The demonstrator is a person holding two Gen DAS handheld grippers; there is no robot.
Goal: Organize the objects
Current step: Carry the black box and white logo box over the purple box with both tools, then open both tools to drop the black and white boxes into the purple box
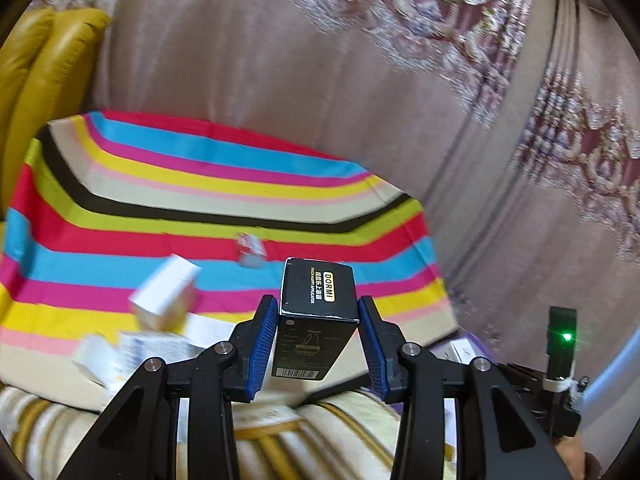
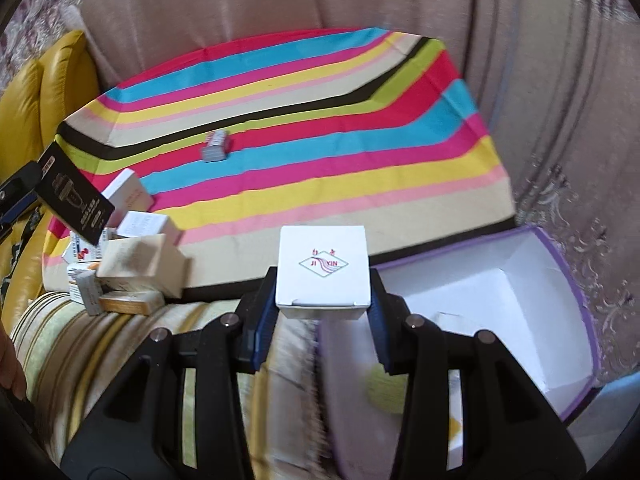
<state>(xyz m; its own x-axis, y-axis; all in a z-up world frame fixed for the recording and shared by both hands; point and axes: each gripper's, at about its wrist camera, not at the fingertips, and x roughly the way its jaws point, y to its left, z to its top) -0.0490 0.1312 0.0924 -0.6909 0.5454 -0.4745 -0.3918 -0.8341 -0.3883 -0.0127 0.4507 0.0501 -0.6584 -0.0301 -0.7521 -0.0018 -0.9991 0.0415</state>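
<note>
Both grippers loaded — one small carton clamped in each, up over the striped cloth.

Left gripper (image 1: 318,326) has its blue-padded jaws pressed on a tall black cardboard box with gold lettering (image 1: 316,308), held upright above the multicoloured striped cloth (image 1: 200,208). Right gripper (image 2: 324,300) is clamped on a white cardboard carton with a red-and-green diamond logo (image 2: 323,266) — just beside it, to the right, sits an open purple-edged storage box with a white interior (image 2: 500,292). A heap of small white and tan cartons (image 2: 132,256) lies at the cloth's near-left corner; one small grey-and-red packet (image 2: 216,146) sits alone mid-cloth.
</note>
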